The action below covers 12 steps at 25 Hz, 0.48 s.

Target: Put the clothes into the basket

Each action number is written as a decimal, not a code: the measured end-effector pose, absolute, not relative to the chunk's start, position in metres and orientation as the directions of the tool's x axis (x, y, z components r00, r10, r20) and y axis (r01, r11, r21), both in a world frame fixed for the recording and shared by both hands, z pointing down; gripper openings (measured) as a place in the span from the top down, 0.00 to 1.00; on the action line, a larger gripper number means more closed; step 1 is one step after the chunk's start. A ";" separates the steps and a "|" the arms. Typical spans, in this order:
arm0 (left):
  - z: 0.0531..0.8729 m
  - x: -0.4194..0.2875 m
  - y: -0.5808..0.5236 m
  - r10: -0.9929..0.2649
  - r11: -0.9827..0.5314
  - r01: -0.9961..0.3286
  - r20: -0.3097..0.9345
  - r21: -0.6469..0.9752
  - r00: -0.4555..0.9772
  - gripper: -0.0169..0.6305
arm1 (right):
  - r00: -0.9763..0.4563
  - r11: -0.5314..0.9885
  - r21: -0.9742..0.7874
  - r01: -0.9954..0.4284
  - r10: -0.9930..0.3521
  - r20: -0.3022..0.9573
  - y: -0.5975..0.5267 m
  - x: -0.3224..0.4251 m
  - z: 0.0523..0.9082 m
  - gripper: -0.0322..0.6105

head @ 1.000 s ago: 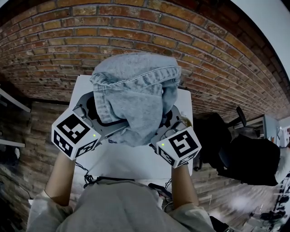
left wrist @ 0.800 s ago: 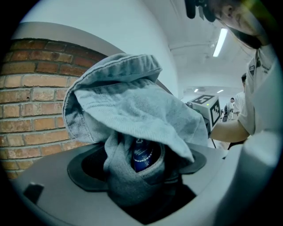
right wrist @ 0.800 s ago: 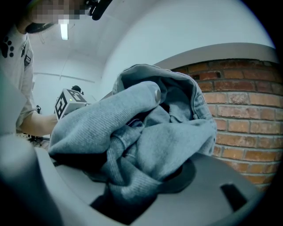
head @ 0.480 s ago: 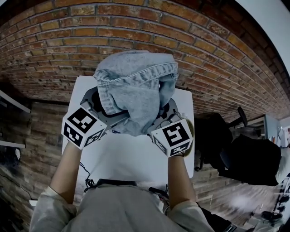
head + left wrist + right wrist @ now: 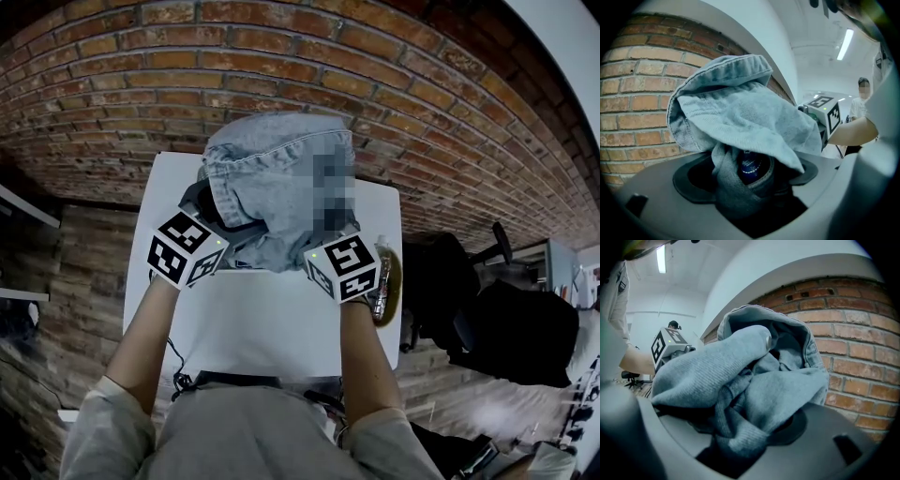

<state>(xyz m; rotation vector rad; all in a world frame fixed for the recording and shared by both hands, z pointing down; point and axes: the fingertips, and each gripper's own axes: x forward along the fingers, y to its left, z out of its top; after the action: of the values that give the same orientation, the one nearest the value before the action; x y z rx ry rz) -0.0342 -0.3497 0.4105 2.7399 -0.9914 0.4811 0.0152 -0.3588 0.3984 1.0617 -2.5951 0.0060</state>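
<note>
While a fold is clamped in left gripper [image 5: 743,187] jaws | denim garment [image 5: 272,178] is held bunched above white table [image 5: 272,328] | right gripper [image 5: 740,437] jaws are closed on cloth | basket unseen | risk: bunch is dropped if a thin pinch slips

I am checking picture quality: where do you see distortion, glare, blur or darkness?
Head view: fisheye bends the brick wall; a mosaic patch covers part of the denim garment. Left gripper view: the ceiling lamp glares, cloth at the jaws is shadowed. Right gripper view: dark edges.
</note>
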 end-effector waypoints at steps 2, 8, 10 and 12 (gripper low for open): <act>0.422 -0.034 -0.355 -0.588 -0.749 -0.659 0.384 0.073 0.712 0.31 | -0.657 0.719 0.110 -0.686 -0.677 0.332 -0.366 0.015 0.410 0.56; 0.459 -0.030 -0.360 -0.552 -0.721 -0.678 0.473 0.143 0.687 0.33 | -0.641 0.719 0.029 -0.695 -0.637 0.428 -0.374 0.020 0.451 0.57; 0.468 -0.029 -0.363 -0.541 -0.707 -0.688 0.502 0.161 0.674 0.33 | -0.638 0.712 -0.013 -0.702 -0.621 0.455 -0.377 0.022 0.461 0.57; 0.476 -0.029 -0.366 -0.526 -0.696 -0.695 0.528 0.183 0.666 0.33 | -0.633 0.703 -0.050 -0.709 -0.605 0.483 -0.381 0.023 0.470 0.57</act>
<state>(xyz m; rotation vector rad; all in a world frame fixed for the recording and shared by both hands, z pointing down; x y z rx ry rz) -0.0288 -0.3663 0.4758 2.5133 -0.9615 0.6290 0.0233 -0.3810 0.4702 1.0132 -2.4762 0.3270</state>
